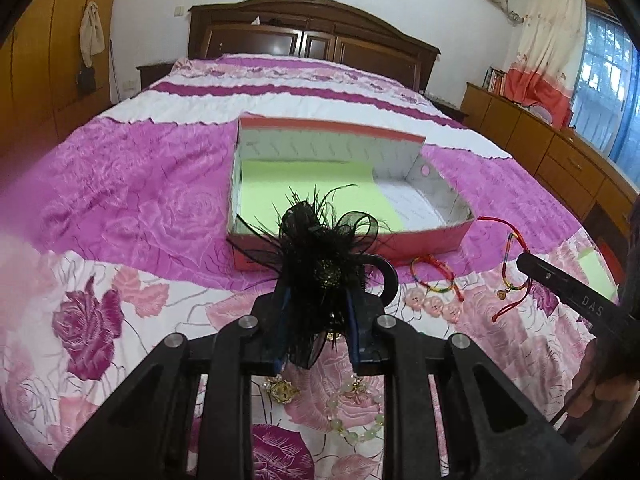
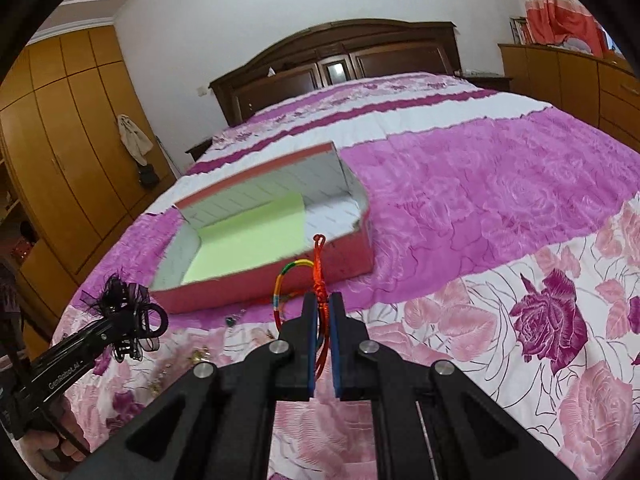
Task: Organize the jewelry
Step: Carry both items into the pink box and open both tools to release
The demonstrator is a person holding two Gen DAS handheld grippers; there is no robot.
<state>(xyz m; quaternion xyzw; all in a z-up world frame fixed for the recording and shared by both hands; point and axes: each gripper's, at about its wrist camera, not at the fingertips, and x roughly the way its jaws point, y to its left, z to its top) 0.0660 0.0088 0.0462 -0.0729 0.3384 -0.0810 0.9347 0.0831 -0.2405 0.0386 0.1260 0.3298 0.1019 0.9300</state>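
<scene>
Left tongs (image 1: 320,300) clench a black feathered hair clip (image 1: 320,248); right tongs (image 2: 323,304) pinch a red cord bracelet (image 2: 320,276).

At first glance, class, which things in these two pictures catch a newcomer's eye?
The black feathered hair clip clamped in the left gripper stands out first. Behind it, the open red box with green paper lies on the rose-patterned bedspread. The right gripper pinches a red cord bracelet.

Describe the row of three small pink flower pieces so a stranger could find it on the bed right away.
Start at the open red box on the bedspread and move to its near right corner. On the quilt just in front lies a rainbow cord bracelet; the pink flower pieces sit right below it, side by side. Unlike the cords around them, they are solid, round and pale pink.
</scene>
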